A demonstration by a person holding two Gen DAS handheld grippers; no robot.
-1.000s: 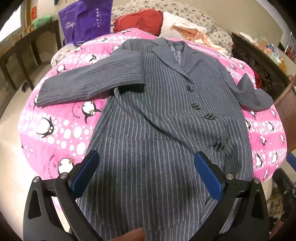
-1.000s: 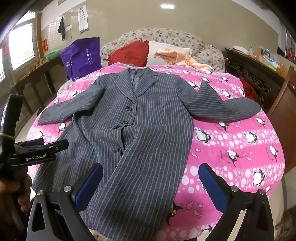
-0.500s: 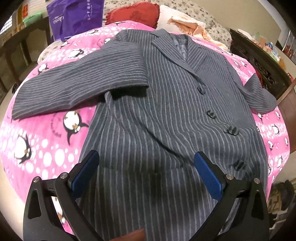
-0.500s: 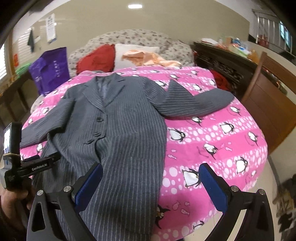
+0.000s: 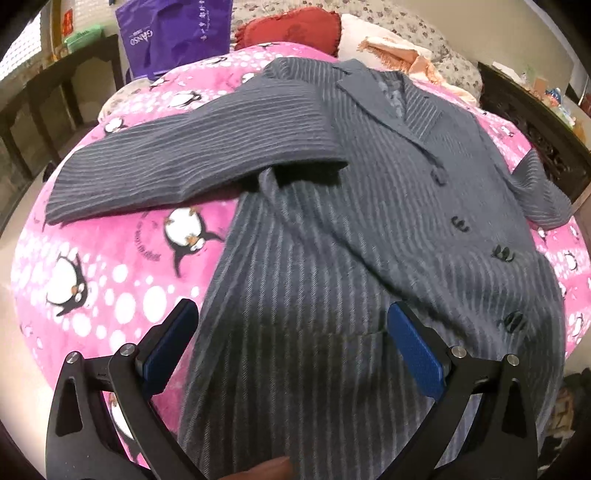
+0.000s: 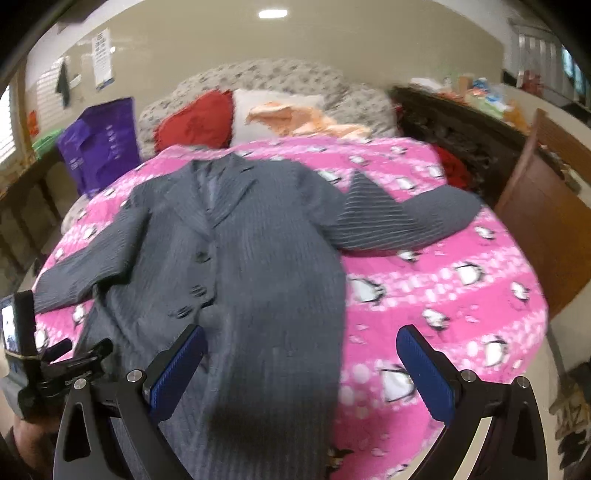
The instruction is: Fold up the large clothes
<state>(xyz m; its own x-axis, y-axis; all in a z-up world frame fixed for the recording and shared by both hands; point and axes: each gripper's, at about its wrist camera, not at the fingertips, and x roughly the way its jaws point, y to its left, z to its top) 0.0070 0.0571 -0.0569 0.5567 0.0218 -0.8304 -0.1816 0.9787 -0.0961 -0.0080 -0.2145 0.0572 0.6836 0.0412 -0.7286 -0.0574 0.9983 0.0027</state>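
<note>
On the purple bag [image 5: 173, 35], far ahead and to the left of my left gripper [image 5: 291, 350], I can read the word "GANSO". The other writing on it is too small. The grey striped coat [image 5: 369, 240] lies flat, front up, on the pink penguin blanket [image 5: 110, 280]. Its left sleeve [image 5: 192, 162] stretches out to the left, with open blanket below it. My left gripper is spread wide above the lower part of the coat and holds nothing. My right gripper [image 6: 301, 360] is also spread wide, over the coat's right edge, with free blanket at its right side.
</note>
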